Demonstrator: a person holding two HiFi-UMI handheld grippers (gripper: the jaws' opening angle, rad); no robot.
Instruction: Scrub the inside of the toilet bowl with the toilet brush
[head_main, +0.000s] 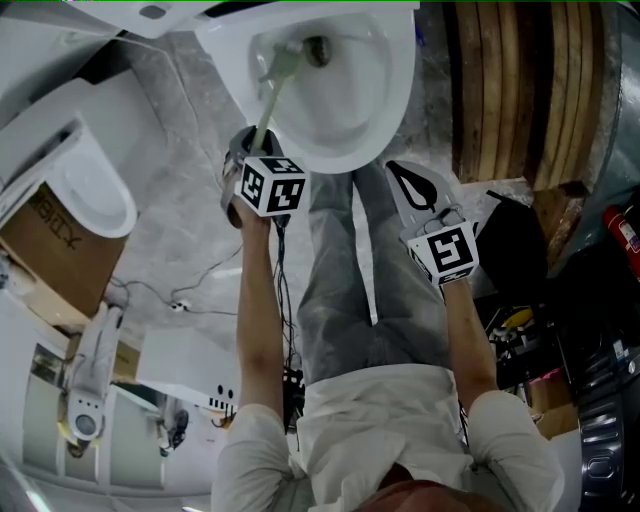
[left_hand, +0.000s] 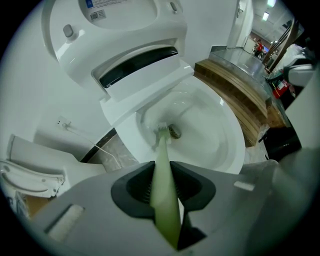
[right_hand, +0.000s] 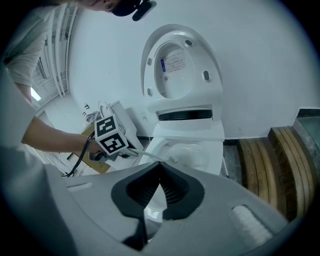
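Currently the left gripper (head_main: 248, 150) clamps one toilet brush (head_main: 272, 98) inside the toilet bowl (head_main: 385, 60); the right gripper (right_hand: 160, 167) is closed, empty.

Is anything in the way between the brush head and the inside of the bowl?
Nothing visible. The lid is raised, and the toilet brush, clamped in the left gripper, has its head inside the toilet bowl beside the drain.

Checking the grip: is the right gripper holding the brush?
No, the brush sits in the left gripper; the right gripper is shut on nothing.
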